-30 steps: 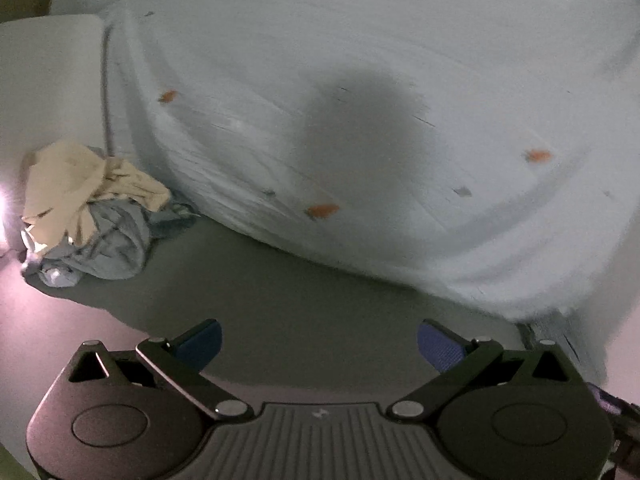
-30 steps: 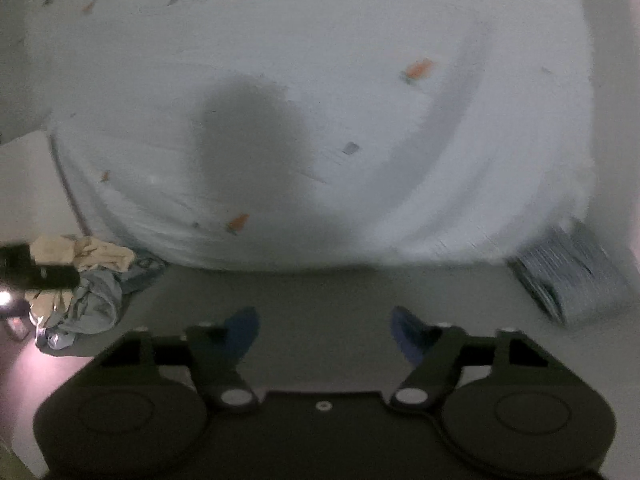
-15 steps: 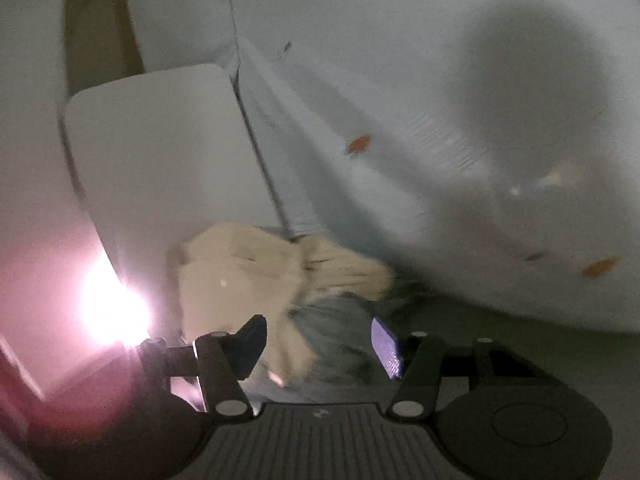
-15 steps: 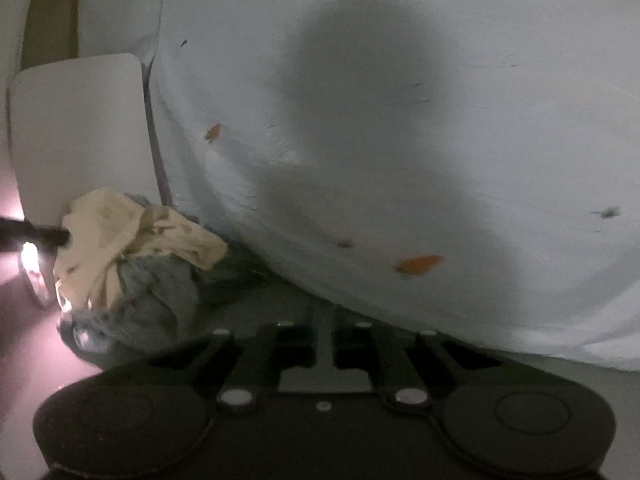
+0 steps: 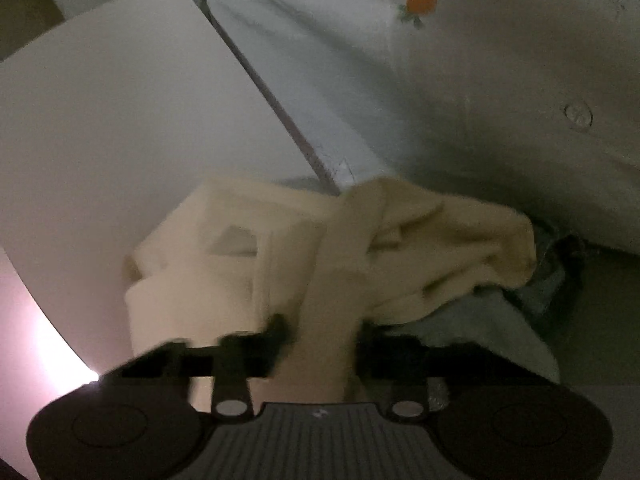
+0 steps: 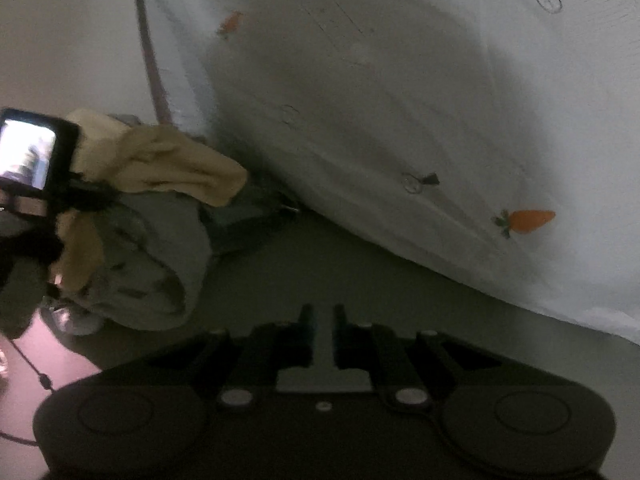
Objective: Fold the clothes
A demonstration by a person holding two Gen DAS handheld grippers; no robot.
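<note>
Both tools stand at the laundry heap: the left gripper [image 5: 320, 344] has just been closing and now pinches a band of the cream garment [image 5: 280, 256] between its jaws, while the right gripper [image 6: 322, 332] sits with its jaws drawn together on nothing, above the bare grey-green floor [image 6: 360, 276]. Largest in sight is the pale bedsheet [image 6: 400, 100], smooth, draped, dotted with small orange carrots, with a white rounded panel [image 5: 120, 100] beside it. At their foot lies the pile, the cream garment on top, soft and crumpled in thick folds, over a limp grey garment [image 6: 156, 256]. By my reading this is the pick-up step; next the cream piece needs lifting free of the grey one, with the right gripper opening to take a second edge.
</note>
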